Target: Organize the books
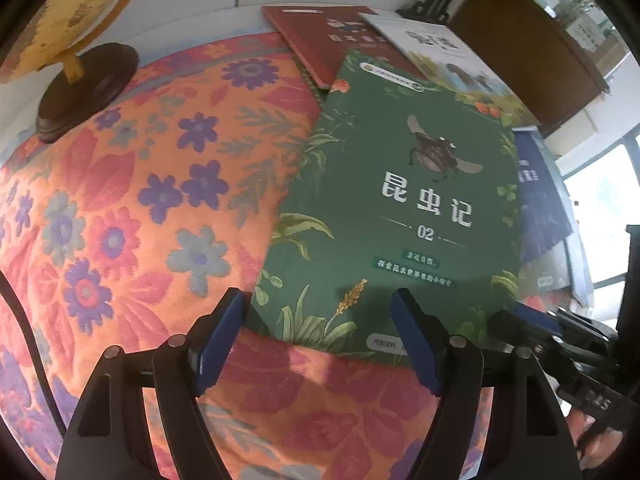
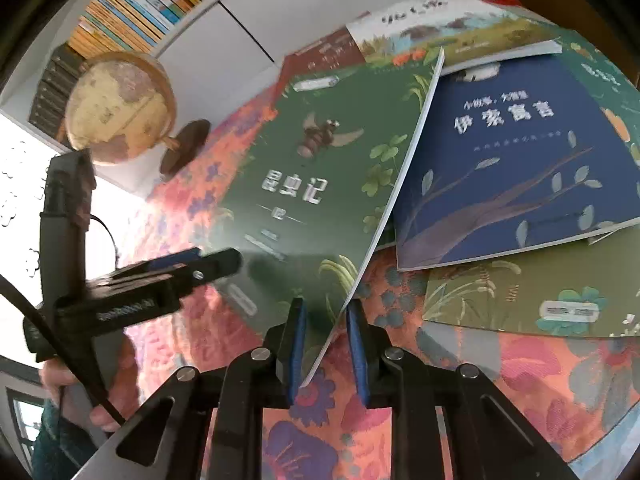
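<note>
A green book [image 1: 400, 200] with a beetle on its cover lies on the flowered cloth [image 1: 140, 200], overlapping a red book [image 1: 320, 44] and a pale landscape book [image 1: 440, 52]. My left gripper [image 1: 318, 320] stands open over the green book's near edge, its pads well apart and touching nothing. In the right wrist view the green book's [image 2: 320, 168] near right corner is lifted off the cloth and sits between the narrow jaws of my right gripper [image 2: 326, 344]. A gap still shows beside the page edge. A blue book [image 2: 512, 152] lies to its right.
An olive book [image 2: 520, 296] and another green one [image 2: 600, 80] lie under the blue book. A globe [image 2: 120, 108] on a dark wooden base stands at the cloth's far left. A shelf of books [image 2: 132, 8] runs behind. A hand [image 2: 80, 400] holds the left gripper [image 2: 228, 260].
</note>
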Motion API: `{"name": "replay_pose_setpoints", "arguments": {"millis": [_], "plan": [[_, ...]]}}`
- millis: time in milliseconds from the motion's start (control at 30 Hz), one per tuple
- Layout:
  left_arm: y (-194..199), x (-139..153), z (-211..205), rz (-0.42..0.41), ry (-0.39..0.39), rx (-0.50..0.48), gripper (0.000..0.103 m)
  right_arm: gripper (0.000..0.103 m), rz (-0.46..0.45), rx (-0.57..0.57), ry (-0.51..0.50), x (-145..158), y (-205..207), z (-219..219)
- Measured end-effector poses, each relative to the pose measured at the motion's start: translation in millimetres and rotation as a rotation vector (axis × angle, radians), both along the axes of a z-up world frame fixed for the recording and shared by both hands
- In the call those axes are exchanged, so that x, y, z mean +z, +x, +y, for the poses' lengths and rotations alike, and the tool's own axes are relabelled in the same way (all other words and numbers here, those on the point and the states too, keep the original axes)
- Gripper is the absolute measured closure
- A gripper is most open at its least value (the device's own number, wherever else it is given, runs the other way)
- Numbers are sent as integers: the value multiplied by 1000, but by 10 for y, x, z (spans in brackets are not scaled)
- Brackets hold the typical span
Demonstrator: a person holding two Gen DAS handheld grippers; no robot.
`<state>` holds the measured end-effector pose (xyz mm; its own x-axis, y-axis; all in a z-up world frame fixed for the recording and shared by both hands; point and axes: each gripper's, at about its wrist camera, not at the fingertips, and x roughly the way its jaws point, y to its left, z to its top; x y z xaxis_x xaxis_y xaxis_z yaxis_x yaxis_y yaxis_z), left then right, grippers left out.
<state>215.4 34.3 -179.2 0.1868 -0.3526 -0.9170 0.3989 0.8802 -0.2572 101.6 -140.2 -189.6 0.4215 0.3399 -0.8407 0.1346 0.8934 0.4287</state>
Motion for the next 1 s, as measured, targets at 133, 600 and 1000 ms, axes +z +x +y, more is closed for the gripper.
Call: {"name": "replay_pose_setpoints", "arguments": {"millis": [133,600,1000], "plan": [[46,9,-5,-9,12,0,30,83,46,-26,10,-137,-20,-80],[9,9,-68,15,-87,-52,30,80,10,-58,200,-197,-55,-304],[-301,-54,17,180,-344,-24,30,84,54,-153,488,-489,-258,-598]]}}
